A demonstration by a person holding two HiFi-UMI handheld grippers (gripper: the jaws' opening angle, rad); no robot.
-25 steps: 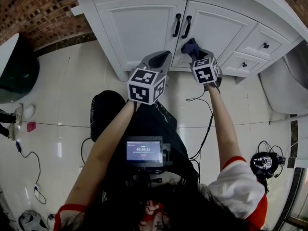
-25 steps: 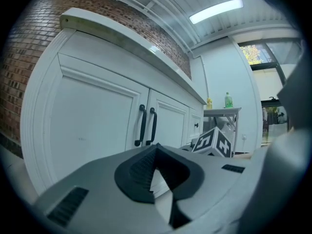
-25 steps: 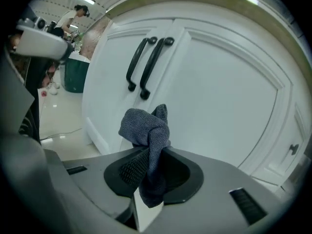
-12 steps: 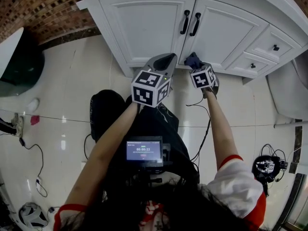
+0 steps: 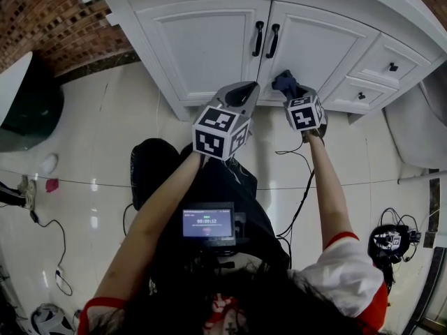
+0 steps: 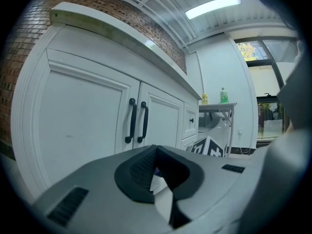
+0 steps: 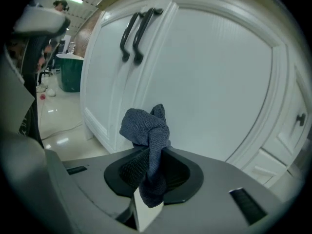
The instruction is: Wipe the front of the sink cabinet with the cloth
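Nearest, at 6 o'clock of the head view: a small lit screen (image 5: 207,223) at the chest. White digits on it, too small to read with confidence; no brand legible.

Further up, toward 12: the left gripper (image 5: 241,91), jaws pressed together on nothing. Aimed at the foot of the left door (image 5: 202,44), near but not touching. Probably held idle there, clear of the wiping side. Black-and-white square patterns on its cube (image 5: 218,131), no letters.

At 1 o'clock: the right gripper (image 5: 290,89), clamped on the cloth (image 5: 284,82). In the right gripper view, dark blue fabric pinched by its tail and bunched into a knotted wad (image 7: 145,128) standing out past the jaws. Likely gripped that way so that fabric, not plastic, meets the paint. Wad at the lower-left corner of the right door (image 5: 314,44), touching or just short of it; cannot tell which. Looks like wiping low on the front of the sink cabinet (image 5: 150,40).

Beyond, at 12: two black handles (image 5: 265,38) side by side at the door seam. At 2 o'clock: drawers (image 5: 380,61) with small black knobs.

Farthest, at 1 o'clock in the left gripper view: a green bottle (image 6: 224,95) on a table (image 6: 217,106), label unreadable.
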